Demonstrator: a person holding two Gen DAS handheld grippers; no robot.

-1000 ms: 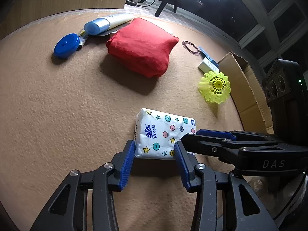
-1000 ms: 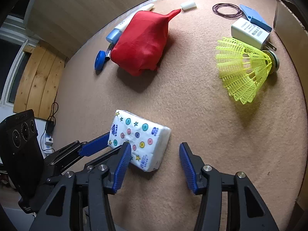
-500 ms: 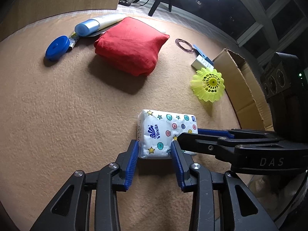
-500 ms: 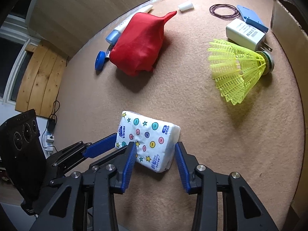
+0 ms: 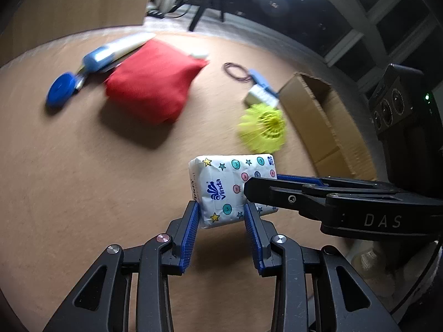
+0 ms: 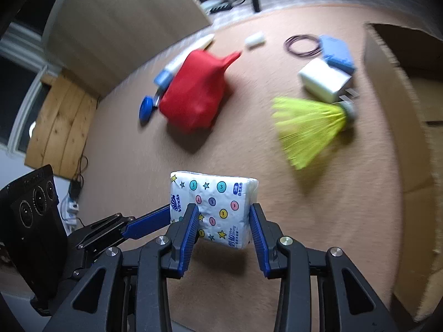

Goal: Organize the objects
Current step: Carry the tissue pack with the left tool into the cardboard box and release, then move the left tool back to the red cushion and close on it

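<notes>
Left wrist: one tissue pack (image 5: 232, 188), two hand-held grippers.

Your tan table (image 5: 83, 182) carries a red pouch (image 5: 155, 83), yellow shuttlecock (image 6: 310, 127), white charger (image 6: 325, 83) and, at its right edge, a cardboard box (image 5: 326, 116).

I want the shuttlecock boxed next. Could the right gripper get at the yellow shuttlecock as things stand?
Probably not yet. The right gripper is shut on the tissue pack, which the left gripper also clamps. The carpet between it and the yellow shuttlecock is bare, so release first.
</notes>
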